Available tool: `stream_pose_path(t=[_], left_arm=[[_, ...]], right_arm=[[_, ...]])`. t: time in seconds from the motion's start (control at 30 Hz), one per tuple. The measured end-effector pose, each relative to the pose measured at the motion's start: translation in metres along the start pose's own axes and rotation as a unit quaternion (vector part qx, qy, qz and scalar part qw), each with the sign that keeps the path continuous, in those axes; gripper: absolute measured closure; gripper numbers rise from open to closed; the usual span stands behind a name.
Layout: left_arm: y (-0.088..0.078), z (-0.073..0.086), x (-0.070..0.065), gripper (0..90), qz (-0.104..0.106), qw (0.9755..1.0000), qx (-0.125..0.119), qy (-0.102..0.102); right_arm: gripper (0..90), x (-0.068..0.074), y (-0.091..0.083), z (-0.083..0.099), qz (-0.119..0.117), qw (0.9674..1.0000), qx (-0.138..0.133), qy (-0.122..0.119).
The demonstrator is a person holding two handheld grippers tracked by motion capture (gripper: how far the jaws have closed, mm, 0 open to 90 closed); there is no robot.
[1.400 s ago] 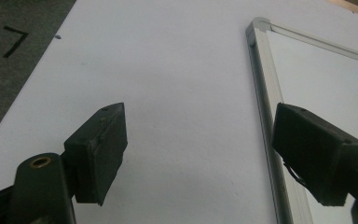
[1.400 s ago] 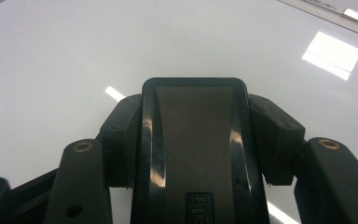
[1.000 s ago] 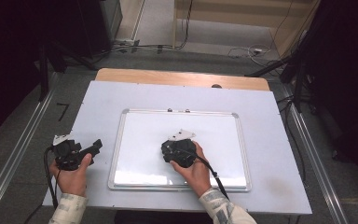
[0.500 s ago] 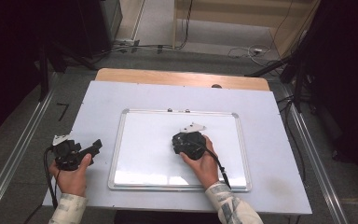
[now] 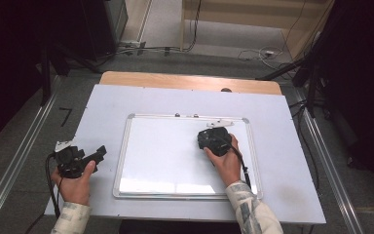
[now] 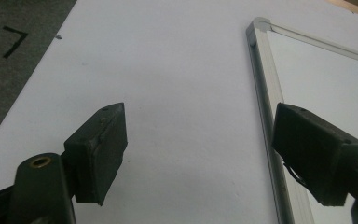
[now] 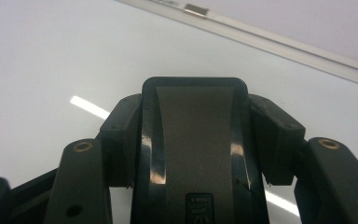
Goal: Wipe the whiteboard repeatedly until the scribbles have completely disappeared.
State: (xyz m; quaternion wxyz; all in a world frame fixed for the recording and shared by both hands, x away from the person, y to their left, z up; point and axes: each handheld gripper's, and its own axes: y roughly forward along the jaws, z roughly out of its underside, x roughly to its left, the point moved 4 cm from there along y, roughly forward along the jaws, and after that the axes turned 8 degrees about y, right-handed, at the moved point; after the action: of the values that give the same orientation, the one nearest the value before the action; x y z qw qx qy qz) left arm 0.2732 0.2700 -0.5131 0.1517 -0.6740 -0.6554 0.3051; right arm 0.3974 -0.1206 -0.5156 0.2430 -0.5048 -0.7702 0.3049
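Two hand-held grippers are at work over one whiteboard (image 5: 175, 161), which lies flat on the pale counter (image 5: 102, 105) with its long axis running left to right across it.

The right hand-held gripper (image 5: 215, 138) is pinching one black eraser (image 7: 196, 140). Its jaws press on the eraser's two long sides, so the eraser's long axis runs straight out along the jaws. The eraser sits face down on the board surface, in the far right part of it. From this hand-held gripper, the board's far frame rail (image 7: 279, 44) lies just ahead and slants across its view, with one small metal tab (image 7: 196, 8) set on it. The right frame rail is near on its right. The broad bare stretch of board opens to its left and back toward the person. I judge this to be a wiping pass, so any further stroke has room mainly leftward or back; ahead, the rail would stop it almost at once. No marks show on the white surface.

The left hand-held gripper (image 5: 96, 155) has its jaws spread wide with nothing between them. It rests on the counter just off the board's left frame rail (image 6: 265, 93), which runs past the inner side of its right jaw. The eraser lies well apart from it, away on its right across most of the board, so the right hand is by far the nearer.

Count: one whiteboard, one eraser, two hand-held grippers.
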Motion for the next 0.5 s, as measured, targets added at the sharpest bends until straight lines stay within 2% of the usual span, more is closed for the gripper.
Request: stream_pose_path(t=[0.2, 0.37, 0.47, 0.5], left_arm=[[0.001, 0.000, -0.001, 19.2, 0.001, 1.0000, 0.001, 0.001], [0.002, -0.001, -0.002, 19.2, 0.002, 1.0000, 0.001, 0.000], [0.002, -0.001, -0.001, 19.2, 0.001, 1.0000, 0.000, -0.002], [0.002, -0.001, -0.001, 19.2, 0.001, 1.0000, 0.000, -0.002]], right_arm=[[39.4, -0.002, 0.006, -0.006, 0.008, 0.9999, -0.003, 0.009], [39.3, 0.007, 0.011, -0.010, 0.007, 0.9999, -0.004, 0.007], [39.3, 0.019, 0.013, -0.011, -0.002, 1.0000, -0.007, -0.001], [39.3, 0.019, 0.013, -0.011, -0.002, 1.0000, -0.007, -0.001]])
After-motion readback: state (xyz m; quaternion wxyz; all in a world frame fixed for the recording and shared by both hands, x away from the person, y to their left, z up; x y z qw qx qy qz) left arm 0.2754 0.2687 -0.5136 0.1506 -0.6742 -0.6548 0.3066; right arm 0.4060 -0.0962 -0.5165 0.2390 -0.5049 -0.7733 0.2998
